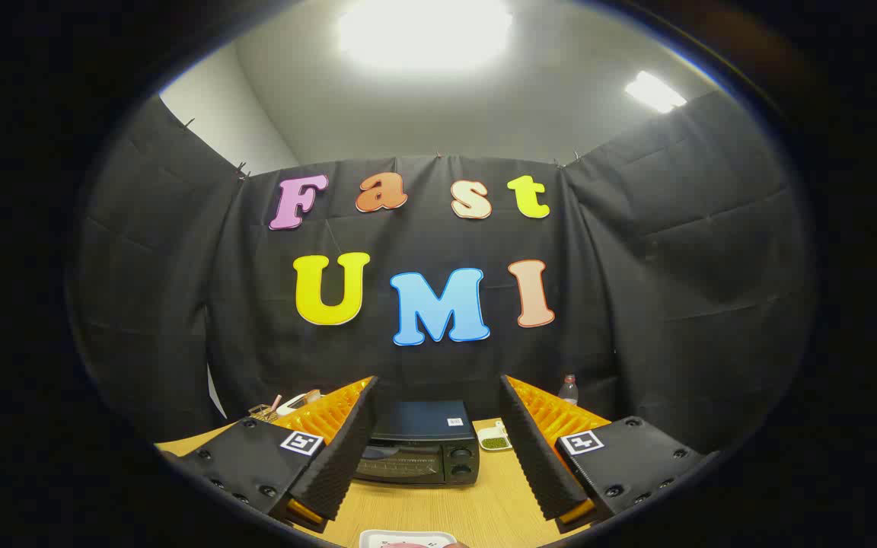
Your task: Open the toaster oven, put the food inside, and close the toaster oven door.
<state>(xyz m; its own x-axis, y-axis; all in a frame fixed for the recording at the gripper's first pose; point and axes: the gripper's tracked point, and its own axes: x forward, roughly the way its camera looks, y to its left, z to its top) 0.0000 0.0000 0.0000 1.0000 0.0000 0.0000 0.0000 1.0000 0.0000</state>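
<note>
You have the wooden table (476,510) under you, and on it the black toaster oven (419,444) stands beyond the fingers, seen in the gap between them, with its door closed. Your gripper (438,441) is released: the two fingers (343,449) are wide apart and touch nothing. Close under the gripper lies a white plate (408,539) with something pink on it, maybe the food. Just right of the oven is a small dish (495,441) with green content. A bottle (569,389) stands further behind, near the cloth.
</note>
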